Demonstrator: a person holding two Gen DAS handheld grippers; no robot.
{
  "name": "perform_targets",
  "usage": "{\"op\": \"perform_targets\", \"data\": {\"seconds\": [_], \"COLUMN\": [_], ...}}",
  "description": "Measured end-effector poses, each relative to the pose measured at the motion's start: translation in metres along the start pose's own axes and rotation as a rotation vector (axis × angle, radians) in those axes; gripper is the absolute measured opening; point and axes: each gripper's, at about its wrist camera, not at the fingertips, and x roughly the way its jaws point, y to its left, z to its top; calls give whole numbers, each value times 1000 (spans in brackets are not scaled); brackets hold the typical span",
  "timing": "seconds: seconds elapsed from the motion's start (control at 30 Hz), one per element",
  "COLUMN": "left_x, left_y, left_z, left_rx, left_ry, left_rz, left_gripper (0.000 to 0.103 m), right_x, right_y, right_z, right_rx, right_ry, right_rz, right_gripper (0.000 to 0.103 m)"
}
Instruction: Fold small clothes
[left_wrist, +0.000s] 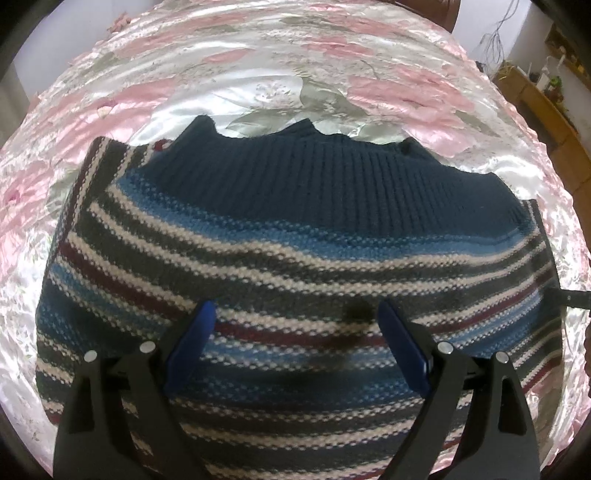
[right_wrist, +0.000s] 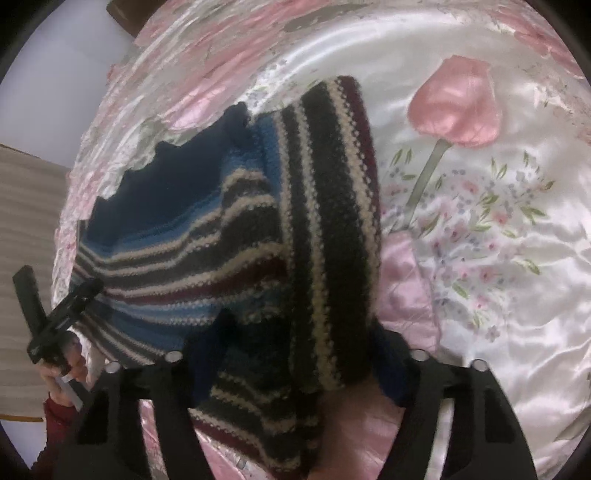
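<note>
Blue pads of the left gripper (left_wrist: 297, 325) sit nearest the lens, spread wide over the sweater (left_wrist: 280, 266), nothing between them; whether they touch the knit, can't tell. Sweater lies flat on the bedspread (left_wrist: 258, 70), dark ribbed band (left_wrist: 332, 177) at the far side, stripes running across the left view, so its long axis is crosswise to that claw.

Right gripper (right_wrist: 295, 354) straddles a raised striped fold (right_wrist: 332, 229) that runs straight away from it. Looks clamped on it, but its pads are mostly hidden by the knit, so the grip is a judgement. In the right view the left tool, in a hand (right_wrist: 61, 365), is at the sweater's left edge. Right hand is nearer the fold; next move likely carries it across toward the left.
</note>
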Motion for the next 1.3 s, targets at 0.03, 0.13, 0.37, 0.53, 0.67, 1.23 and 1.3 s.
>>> {"op": "perform_targets", "data": {"seconds": [0.03,0.13,0.37,0.53,0.67,1.23,1.3], "left_x": [0,0,-8,0,9,-47,-53], "left_y": [0,2,3,6,4,51,59], "left_z": [0,1,-1,-7,-9,8,5], "left_rx": [2,-7,-14,-9,14,-127,-131], "left_ry": [1,5,24,31,31,6,5], "left_rz": [-2,-7,-12,7,36,-102,-93], "left_gripper": [89,89,89,89,89,87,87], "right_x": [-2,-9,-52,-11,1,-36,-40], "right_y": [-1,6,20,-8,-16,52,77], "right_z": [0,-2,-8,-12,-13,6,11], "right_rx": [3,-14,-60,21,50,45,5], "right_ry": [-3,-14,-126,-28,-43,-35,-31], "right_rz": [19,50,124,35,42,0,9], "right_gripper": [49,37,31,31,32,31,31]}}
